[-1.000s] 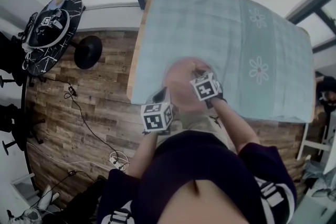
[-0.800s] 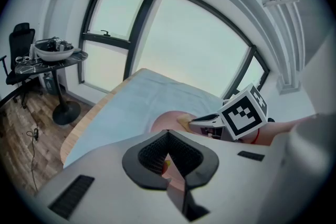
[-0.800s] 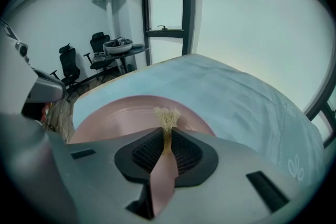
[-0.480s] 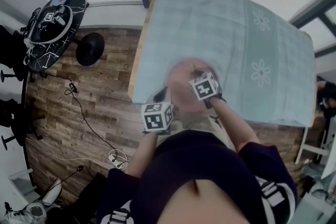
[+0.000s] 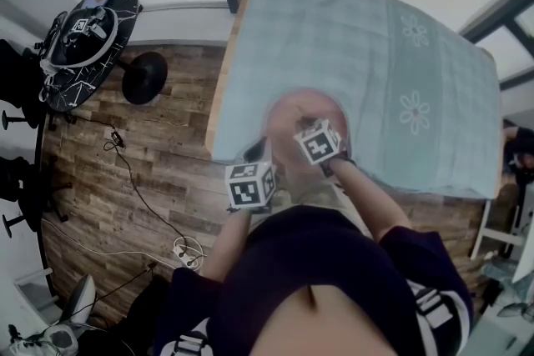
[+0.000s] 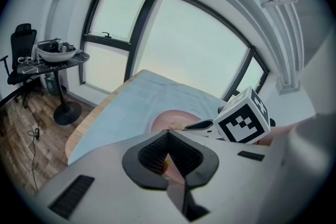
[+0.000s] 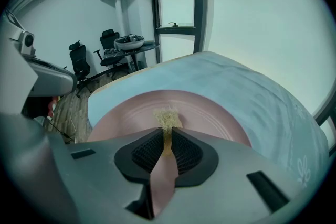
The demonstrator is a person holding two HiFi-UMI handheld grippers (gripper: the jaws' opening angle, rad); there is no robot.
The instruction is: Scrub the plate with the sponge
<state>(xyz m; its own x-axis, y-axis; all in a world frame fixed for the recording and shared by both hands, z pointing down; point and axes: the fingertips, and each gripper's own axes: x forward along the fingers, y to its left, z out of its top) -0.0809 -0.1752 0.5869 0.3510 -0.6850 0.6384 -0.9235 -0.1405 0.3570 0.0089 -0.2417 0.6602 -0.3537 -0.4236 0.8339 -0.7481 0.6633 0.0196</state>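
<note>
The right gripper's [image 7: 167, 136] jaws are pressed together on a thin, frayed tan sponge [image 7: 167, 118]. Its ragged end sticks out past the jaw tips and lies on the face of the round pink plate [image 7: 210, 113], near the plate's middle. The left gripper's [image 6: 168, 136] jaws are closed on the near rim of the same plate [image 6: 176, 119], with a strip of pink showing in the narrow slot between them. Just beyond and to the right of those jaws, the right gripper's white cube with black square markers [image 6: 244, 120] hangs over the plate.

From the head view, the left gripper [image 5: 257, 150] sits at the plate's [image 5: 292, 108] near-left edge and the right gripper [image 5: 302, 122] is over its near-right part. The two grippers are close together, with the person's forearms reaching in from below.

The plate rests flat on a pale blue-green cloth with a flower print [image 5: 375, 37], towards the near-left corner of the desk [image 5: 224, 71]. The desk's light wooden edge shows along the left side of the cloth.

To the left of the desk, on the brown wood-plank floor [image 5: 125, 179], stands a round black side table [image 5: 113, 21] on a pedestal base, carrying a white bowl-shaped object. Thin cables [image 5: 125, 171] trail across the floor. Black office chairs [image 7: 79, 60] stand by the far wall, and large dark-framed windows [image 7: 178, 2] rise behind the desk.
</note>
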